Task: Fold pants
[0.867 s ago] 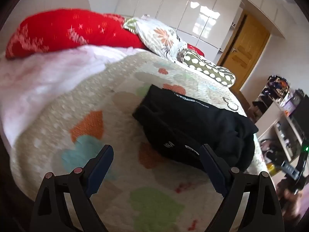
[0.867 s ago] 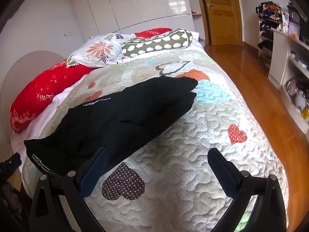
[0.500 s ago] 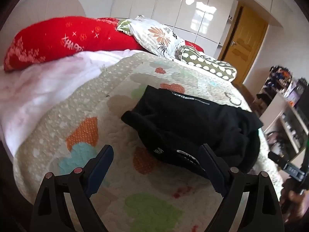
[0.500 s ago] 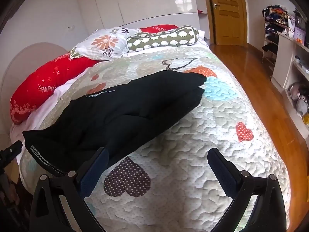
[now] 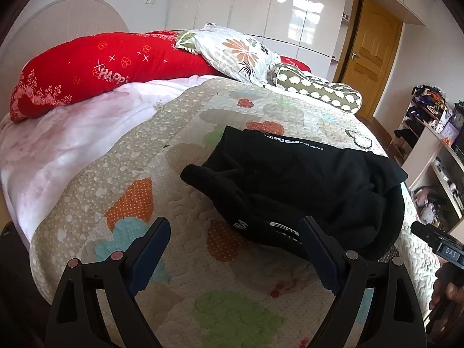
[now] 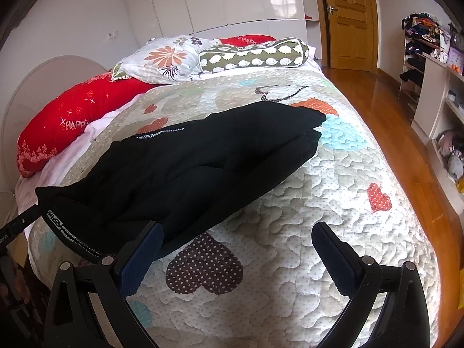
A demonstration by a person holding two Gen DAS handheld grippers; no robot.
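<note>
As I draw both grippers back toward the near edge of the bed, more quilt [image 6: 304, 203] shows than a moment ago, so I judge no fold has begun. My left gripper [image 5: 235, 252] and right gripper [image 6: 236, 250] are spread wide and hold nothing. The pants [image 6: 197, 162] lie rumpled mid-quilt, legs running far right, with pillows [image 6: 171, 58] at the far head, wardrobes [image 6: 220, 3] behind, and a door [image 6: 348, 20] far right.

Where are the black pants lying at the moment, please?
The pants lie on the quilt, centre-left in the right wrist view, below the red pillow; in the left wrist view they sit right of centre.
</note>
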